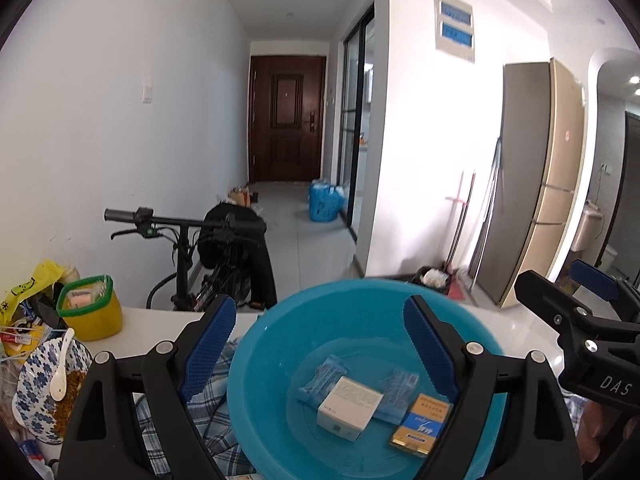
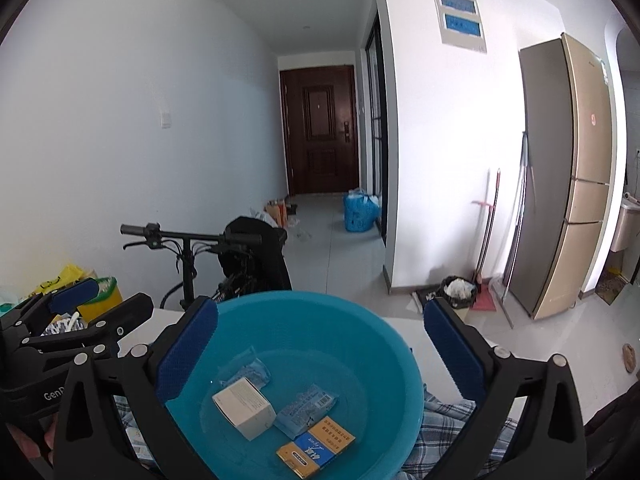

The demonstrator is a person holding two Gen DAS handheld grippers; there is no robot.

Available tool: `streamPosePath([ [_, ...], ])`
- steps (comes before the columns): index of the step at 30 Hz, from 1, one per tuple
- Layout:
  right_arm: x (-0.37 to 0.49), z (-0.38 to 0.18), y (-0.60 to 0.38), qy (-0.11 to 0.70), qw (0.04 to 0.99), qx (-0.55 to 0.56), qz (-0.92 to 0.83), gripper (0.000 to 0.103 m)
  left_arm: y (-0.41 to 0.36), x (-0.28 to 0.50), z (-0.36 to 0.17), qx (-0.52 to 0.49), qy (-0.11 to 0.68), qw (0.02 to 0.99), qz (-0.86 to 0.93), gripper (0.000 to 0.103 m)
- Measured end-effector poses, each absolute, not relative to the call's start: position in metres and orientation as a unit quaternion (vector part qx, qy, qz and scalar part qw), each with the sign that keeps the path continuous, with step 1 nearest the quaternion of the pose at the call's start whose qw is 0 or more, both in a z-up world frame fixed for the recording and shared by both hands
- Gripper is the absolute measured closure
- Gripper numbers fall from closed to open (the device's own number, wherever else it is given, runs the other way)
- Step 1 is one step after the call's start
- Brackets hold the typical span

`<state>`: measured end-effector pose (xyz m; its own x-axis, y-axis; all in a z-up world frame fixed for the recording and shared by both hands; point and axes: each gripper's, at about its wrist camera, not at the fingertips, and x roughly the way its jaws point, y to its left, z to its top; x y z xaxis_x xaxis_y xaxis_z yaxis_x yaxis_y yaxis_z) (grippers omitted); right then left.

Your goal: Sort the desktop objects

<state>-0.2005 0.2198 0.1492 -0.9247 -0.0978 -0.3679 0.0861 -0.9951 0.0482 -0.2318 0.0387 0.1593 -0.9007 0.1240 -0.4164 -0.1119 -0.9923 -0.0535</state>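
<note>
1. Left gripper (image 1: pixel 316 344) & right gripper (image 2: pixel 320 350): both wide open, holding nothing, over the blue basin (image 2: pixel 360 320).
2. Basin on worktop (image 1: pixel 160 320); white box (image 2: pixel 244 406), yellow-blue pack (image 2: pixel 316 448), sachets inside.

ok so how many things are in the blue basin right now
4: a white box left of centre, a yellow and blue pack at the front, and two clear blue sachets behind them. More could lie underneath.

Bright daylight, right-side glare, fisheye-warped edges
</note>
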Motion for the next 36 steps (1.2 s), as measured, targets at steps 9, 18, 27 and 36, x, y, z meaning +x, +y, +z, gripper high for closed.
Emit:
streamPosePath([
  [9,-0.164,0.175,0.219,-0.018,0.056,0.131,-0.990,0.000,0.043,-0.202,0.182,-0.155,0.012,0.042,0.987,0.000],
  [18,-0.142,0.188,0.223,-0.022,0.059,0.100,-0.993,0.000,0.042,-0.171,0.202,-0.113,0.011,0.054,0.992,0.000],
  [27,-0.122,0.199,0.224,-0.025,0.066,0.071,-0.995,0.000,0.039,-0.140,0.220,-0.065,0.011,0.051,0.997,0.000],
  [36,-0.092,0.210,0.224,-0.030,0.071,0.026,-0.997,0.000,0.037,-0.105,0.234,-0.016,0.007,0.065,0.998,0.000],
])
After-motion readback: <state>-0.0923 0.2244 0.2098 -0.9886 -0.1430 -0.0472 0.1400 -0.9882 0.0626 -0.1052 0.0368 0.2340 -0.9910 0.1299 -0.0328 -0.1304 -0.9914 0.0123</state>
